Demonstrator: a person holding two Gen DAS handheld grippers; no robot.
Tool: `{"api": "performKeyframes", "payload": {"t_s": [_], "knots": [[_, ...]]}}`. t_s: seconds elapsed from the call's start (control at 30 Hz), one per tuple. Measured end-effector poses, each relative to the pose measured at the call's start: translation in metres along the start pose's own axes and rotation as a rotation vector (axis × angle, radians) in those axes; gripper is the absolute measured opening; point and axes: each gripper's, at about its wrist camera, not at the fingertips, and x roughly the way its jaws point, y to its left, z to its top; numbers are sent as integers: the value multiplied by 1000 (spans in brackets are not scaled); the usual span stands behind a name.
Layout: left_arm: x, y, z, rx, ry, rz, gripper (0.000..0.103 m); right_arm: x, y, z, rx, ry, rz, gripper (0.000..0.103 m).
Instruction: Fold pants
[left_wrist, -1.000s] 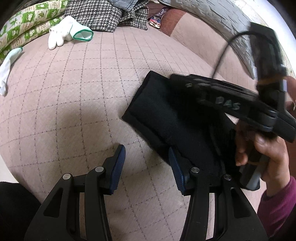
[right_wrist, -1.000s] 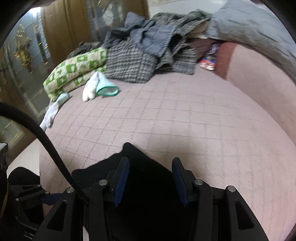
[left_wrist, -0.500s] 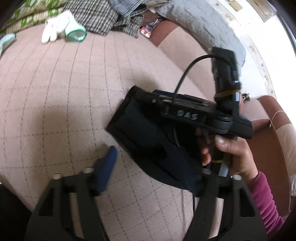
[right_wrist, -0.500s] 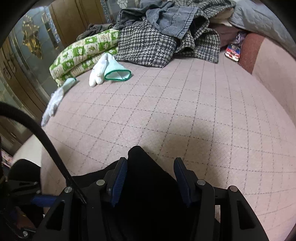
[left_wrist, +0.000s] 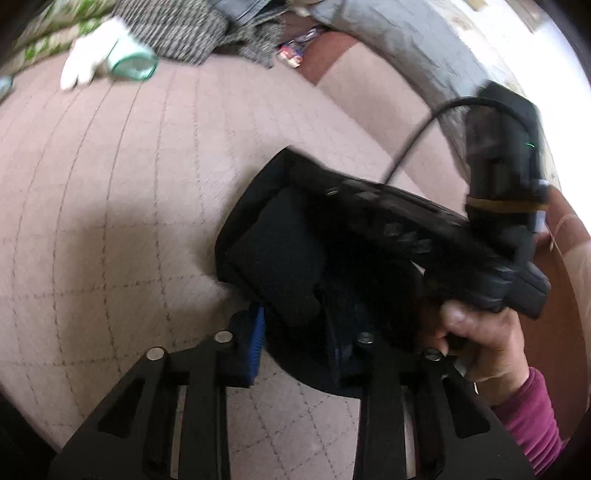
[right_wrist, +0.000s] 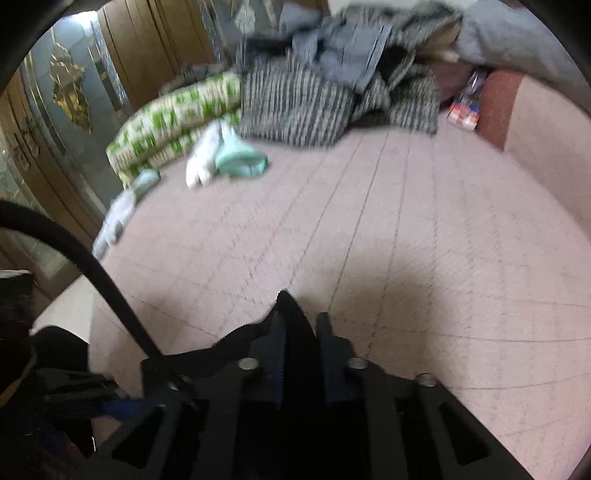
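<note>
The folded black pants (left_wrist: 277, 251) lie as a thick bundle on the pink quilted bed cover (left_wrist: 110, 192). My left gripper (left_wrist: 297, 338) has closed its blue pads on the bundle's near edge. My right gripper (right_wrist: 299, 339) is shut on a corner of the same black pants (right_wrist: 291, 314), which peaks up between its fingers. In the left wrist view the right gripper's black body (left_wrist: 424, 229) and the hand holding it lie over the bundle's right side and hide it.
A pile of checked and grey clothes (right_wrist: 332, 81) sits at the far edge of the bed. A green-patterned folded blanket (right_wrist: 177, 114), a white and mint sock (right_wrist: 225, 155) and a grey quilted pillow (left_wrist: 399, 48) lie near it. A wooden cabinet (right_wrist: 62, 110) stands left.
Both grippers closed from open onto the black pants. The left gripper shifted right onto the bundle's near edge. The bundle has bunched up thicker.
</note>
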Motion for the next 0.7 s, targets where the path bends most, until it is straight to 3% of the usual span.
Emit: {"api": "performKeyframes", "payload": {"t_s": [0.07, 0.2, 0.3, 0.4, 0.5, 0.6, 0.7], "knots": [[-15, -16, 0, 53, -44, -47, 19, -34, -3, -1, 28, -101, 2, 11], [-47, -79, -10, 257, -128, -149, 18, -119, -15, -18, 94, -286, -18, 10], [-51, -131, -30, 419, -123, -235, 17, -179, -27, -48, 164, -397, -58, 10], [-31, -170, -55, 528, -58, -284, 17, -231, -45, -97, 246, -465, -144, 9], [6, -196, -82, 591, 41, -304, 17, -252, -66, -148, 360, -460, -222, 8], [51, -214, -106, 644, 161, -291, 17, -251, -97, -202, 527, -396, -310, 7], [65, -224, -119, 718, 188, -247, 17, -238, -119, -236, 659, -295, -382, 7]]}}
